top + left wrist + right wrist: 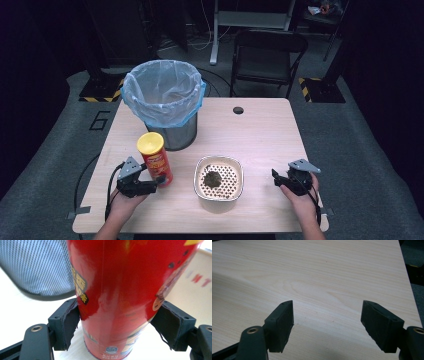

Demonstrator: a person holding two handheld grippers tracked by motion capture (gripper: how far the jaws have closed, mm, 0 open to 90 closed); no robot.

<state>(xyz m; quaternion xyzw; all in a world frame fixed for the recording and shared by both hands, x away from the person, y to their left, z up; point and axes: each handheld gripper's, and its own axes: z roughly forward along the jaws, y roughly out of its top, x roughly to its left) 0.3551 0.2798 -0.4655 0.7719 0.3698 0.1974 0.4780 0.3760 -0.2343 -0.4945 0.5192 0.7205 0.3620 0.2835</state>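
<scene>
near the left front corner: a claw around a red snack can

toward the left front corner of the pale wooden surface [260,125], a tall red snack can [156,160] with a yellow lid stands upright. the left claw [156,186], held in a person's left hand [126,199], reaches in from the front edge and sits around the can's lower part. in the left gripper view the can [120,290] stands between the two black jaws; both pads lie against its sides, so the claw is pinching the can low on its body, while the can's base rests on the surface.

just behind the can, near the left rear part of the surface, stands a metal mesh bin [167,102] lined with a pale blue bag; its mesh wall [37,267] shows beside the can in the left gripper view.

at the middle of the front half sits a rounded white tray [218,177] with a perforated insert and a dark clump of scraps on it, just beside the can and apart from it.

near the right front corner, the right claw [275,176], held in the person's right hand [302,197], points left toward the tray and stays well apart from it. in the right gripper view the right claw [327,320] has its jaws spread wide over bare wood, holding nothing.

a small round hole [238,110] marks the surface near its rear edge.
</scene>
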